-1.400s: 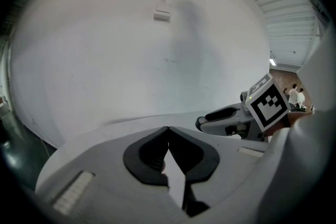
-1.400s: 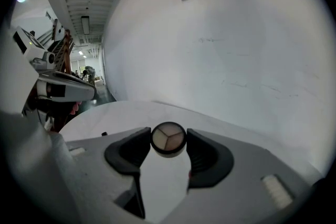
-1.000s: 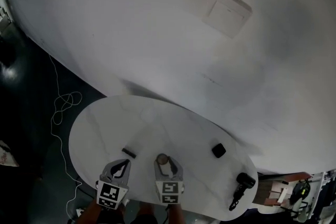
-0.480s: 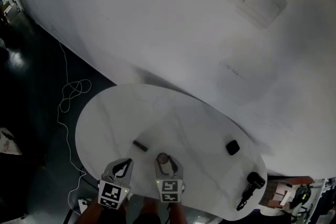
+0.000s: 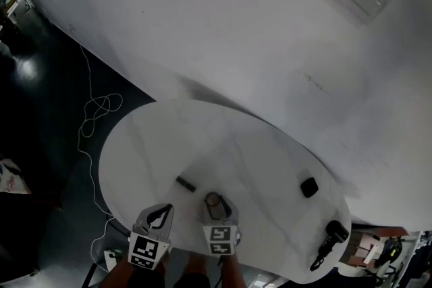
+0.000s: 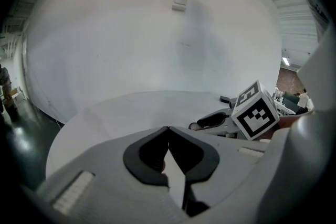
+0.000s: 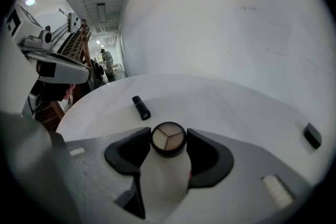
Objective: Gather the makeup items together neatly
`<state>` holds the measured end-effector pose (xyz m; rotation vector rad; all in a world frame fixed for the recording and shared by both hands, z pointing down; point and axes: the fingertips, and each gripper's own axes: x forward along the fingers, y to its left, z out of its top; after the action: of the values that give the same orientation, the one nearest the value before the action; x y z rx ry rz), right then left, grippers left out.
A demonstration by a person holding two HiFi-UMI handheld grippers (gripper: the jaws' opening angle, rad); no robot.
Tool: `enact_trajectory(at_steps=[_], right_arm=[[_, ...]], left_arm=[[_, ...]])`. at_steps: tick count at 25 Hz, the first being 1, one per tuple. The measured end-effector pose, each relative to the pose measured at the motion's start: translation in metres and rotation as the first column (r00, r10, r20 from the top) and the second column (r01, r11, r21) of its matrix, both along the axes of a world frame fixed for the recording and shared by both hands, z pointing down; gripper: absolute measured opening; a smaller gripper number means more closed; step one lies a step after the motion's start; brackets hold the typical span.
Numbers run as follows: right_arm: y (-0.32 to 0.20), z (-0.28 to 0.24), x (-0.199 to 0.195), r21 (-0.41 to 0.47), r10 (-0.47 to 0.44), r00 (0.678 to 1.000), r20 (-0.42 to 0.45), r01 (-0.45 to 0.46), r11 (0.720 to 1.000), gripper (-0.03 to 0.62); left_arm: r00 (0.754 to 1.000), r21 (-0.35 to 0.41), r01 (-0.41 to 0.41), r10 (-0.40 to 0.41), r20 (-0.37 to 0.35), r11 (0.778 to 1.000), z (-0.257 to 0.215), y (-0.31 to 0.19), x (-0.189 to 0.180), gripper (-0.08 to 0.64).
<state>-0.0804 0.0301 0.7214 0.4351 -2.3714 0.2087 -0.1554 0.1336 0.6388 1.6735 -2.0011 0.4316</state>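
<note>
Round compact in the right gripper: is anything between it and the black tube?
Nothing visible does: only bare tabletop lies between the round compact and the black tube, ahead and slightly left.

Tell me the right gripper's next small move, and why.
Probably ease the right gripper down and set the round compact beside the lipstick: the compact is clamped in its jaws, just short of the lipstick on the table.

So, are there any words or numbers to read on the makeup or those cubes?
None can be read.
The left cube and the right cube carry only black-and-white square patterns, no letters.
The round compact, the black tube and the small black case show no print.
</note>
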Motion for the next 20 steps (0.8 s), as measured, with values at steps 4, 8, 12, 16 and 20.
enact_trajectory(at_steps=[4,8,12,16,20], right_arm=[[0.0,0.005,0.0009,-0.007,0.006,1.0,-0.011,-0.006,1.0,0.216],[-0.0006,0.0054,0.0004,-0.013,0.006,1.0,-0.009,-0.006,1.0,0.215],[-0.0003,0.006,0.0015,-0.019,0.015,1.0,-0.012,-0.015,1.0,0.216],[0.0003,0.0059,0.0014,-0.013,0.022,1.0,-0.008,-0.022,1.0,0.216],[0.0003,0.0035,0.0021,-0.016,0.047,0.999,0.021,-0.047,0.999,0.262]], left_arm=[[1.0,-0.01,0.001,-0.001,-0.004,1.0,0.0044,0.0023,-0.0015,0.011],[1.0,-0.011,-0.003,0.003,-0.007,1.0,0.0058,0.0015,-0.0021,0.011],[1.0,-0.011,-0.009,0.009,-0.009,1.0,0.0063,0.0008,-0.0027,0.011],[1.0,-0.012,-0.013,0.013,-0.012,1.0,0.0051,0.001,-0.0034,0.011],[1.0,-0.009,-0.016,0.016,-0.007,1.0,0.0033,0.0021,-0.0047,0.011]])
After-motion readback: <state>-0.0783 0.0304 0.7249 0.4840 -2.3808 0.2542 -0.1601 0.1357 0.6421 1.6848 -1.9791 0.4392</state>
